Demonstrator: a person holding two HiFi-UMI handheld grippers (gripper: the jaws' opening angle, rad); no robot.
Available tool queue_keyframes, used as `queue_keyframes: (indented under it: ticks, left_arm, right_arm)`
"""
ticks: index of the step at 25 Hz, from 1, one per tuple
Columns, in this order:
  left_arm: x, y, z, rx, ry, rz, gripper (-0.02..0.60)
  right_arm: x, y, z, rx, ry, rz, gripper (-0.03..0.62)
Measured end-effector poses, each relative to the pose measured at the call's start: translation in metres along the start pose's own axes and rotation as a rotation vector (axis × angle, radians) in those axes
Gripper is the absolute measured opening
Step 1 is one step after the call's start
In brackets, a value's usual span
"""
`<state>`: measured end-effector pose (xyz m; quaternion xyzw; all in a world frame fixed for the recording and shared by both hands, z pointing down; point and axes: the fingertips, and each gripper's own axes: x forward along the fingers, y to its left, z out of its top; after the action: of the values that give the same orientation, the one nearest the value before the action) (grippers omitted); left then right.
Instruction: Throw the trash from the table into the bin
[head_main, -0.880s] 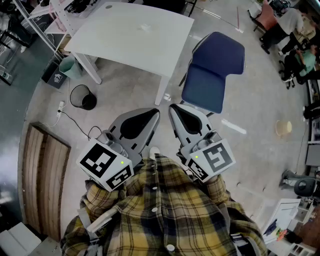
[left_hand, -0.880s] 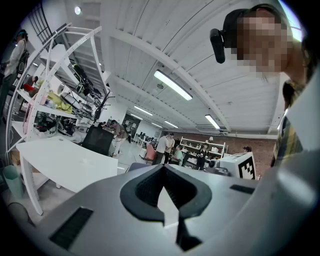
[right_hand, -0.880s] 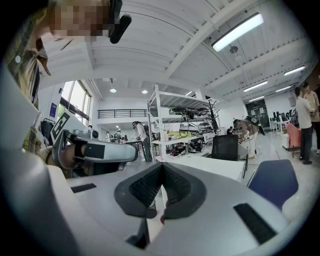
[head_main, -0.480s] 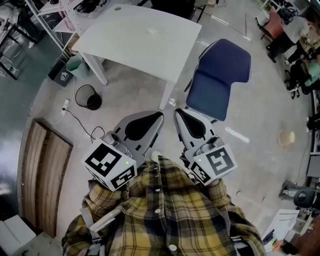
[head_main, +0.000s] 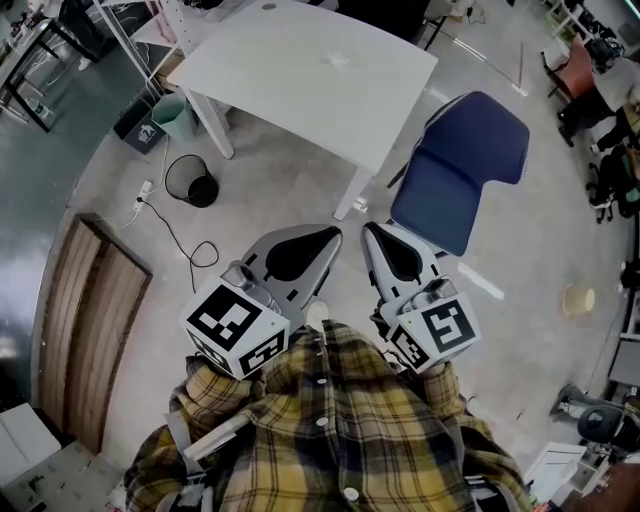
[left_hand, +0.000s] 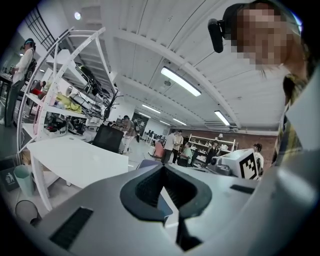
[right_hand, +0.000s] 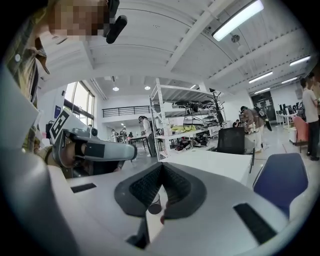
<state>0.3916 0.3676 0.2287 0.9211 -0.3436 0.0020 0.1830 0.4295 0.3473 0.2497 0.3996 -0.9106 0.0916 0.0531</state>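
Bin near table leg; left tongs and right tongs both pressed together.

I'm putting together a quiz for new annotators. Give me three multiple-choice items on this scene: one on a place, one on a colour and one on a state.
1. Where is the black bin?
A. On the table
B. On the floor by the white table
C. On the chair

2. What colour is the chair next to the table?
A. Yellow
B. Green
C. Blue

3. How do the right gripper jaws stand?
A. Shut, with nothing held
B. Shut on a cup
C. Wide open

Answers:
1. B: the head view shows it on the floor near a table leg.
2. C: its seat and back are blue.
3. A: the pads meet with nothing between them.
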Motion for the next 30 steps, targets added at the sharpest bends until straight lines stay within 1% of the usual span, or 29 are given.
queue_keyframes:
  ticks: [5,12,15,21,24,27,30]
  left_arm:
    - [0.009,0.048,0.014,0.007,0.003,-0.011,0.005]
    - [0.018,0.135,0.063,0.037,-0.006,-0.056,0.005]
    - [0.020,0.171,0.077,0.038,0.000,-0.076,0.005]
    - [0.020,0.238,0.087,0.023,0.031,-0.113,0.005]
    - [0.020,0.270,0.093,-0.002,0.040,-0.109,0.005]
    - [0.026,0.292,0.094,-0.028,0.050,-0.107,0.005]
    - [0.040,0.310,0.090,-0.043,0.068,-0.110,0.005]
  right_arm:
    - [0.047,-0.016,0.004,0.003,0.013,-0.037,-0.002]
    - [0.135,-0.027,0.034,-0.005,-0.001,-0.083,-0.002]
    - [0.172,-0.034,0.042,-0.009,0.004,-0.112,-0.002]
    - [0.227,-0.049,0.042,0.022,0.028,-0.190,-0.002]
    - [0.245,-0.057,0.038,0.051,0.050,-0.231,-0.002]
    - [0.262,-0.072,0.037,0.072,0.072,-0.254,-0.002]
    - [0.279,-0.091,0.039,0.063,0.080,-0.270,-0.002]
